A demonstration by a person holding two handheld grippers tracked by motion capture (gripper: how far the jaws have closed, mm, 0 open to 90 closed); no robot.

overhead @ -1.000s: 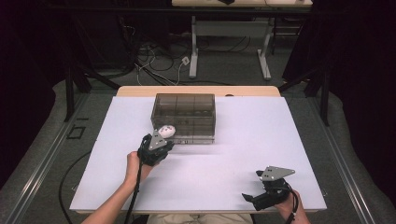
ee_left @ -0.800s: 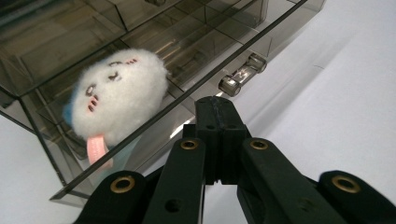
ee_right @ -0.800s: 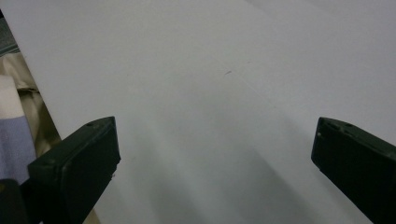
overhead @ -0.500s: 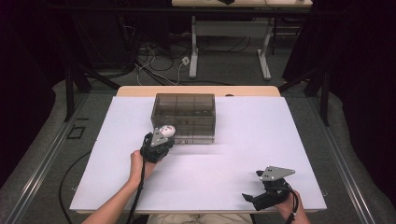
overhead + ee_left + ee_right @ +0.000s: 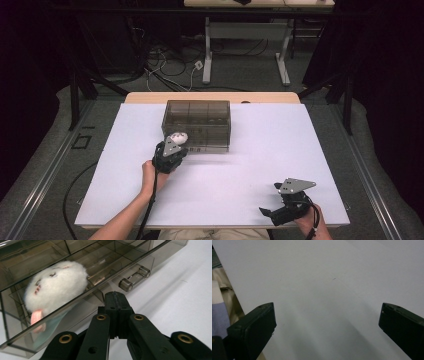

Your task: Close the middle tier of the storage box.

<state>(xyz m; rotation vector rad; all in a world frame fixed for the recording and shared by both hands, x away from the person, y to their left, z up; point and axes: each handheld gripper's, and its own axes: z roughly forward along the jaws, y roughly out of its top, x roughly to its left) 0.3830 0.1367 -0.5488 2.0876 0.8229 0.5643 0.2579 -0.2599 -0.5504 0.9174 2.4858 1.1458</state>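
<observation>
Left gripper (image 5: pixel 115 298) closed tight on nothing, jaws pressed together just off the front edge of the box (image 5: pixel 197 125), over the bench (image 5: pixel 250 165). Plush toy (image 5: pixel 56 286), white with a pink tongue, lying on the box at its near-left corner, seen through the smoky lip in the left gripper view and as a pale lump beside the gripper's grey plate in the high view; whether fully inside a compartment or perched on the rim, hard to tell. Latch on the box's front wall free, just ahead of the jaws. Right gripper (image 5: pixel 325 327) spread wide and idle, well away from the box at the near-right corner of the bench, nothing between its jaws. By the look of it, delivery of the toy to the box done and the grip already let go; left to do, perhaps nudging the toy down properly and drawing the left gripper back from the box.
</observation>
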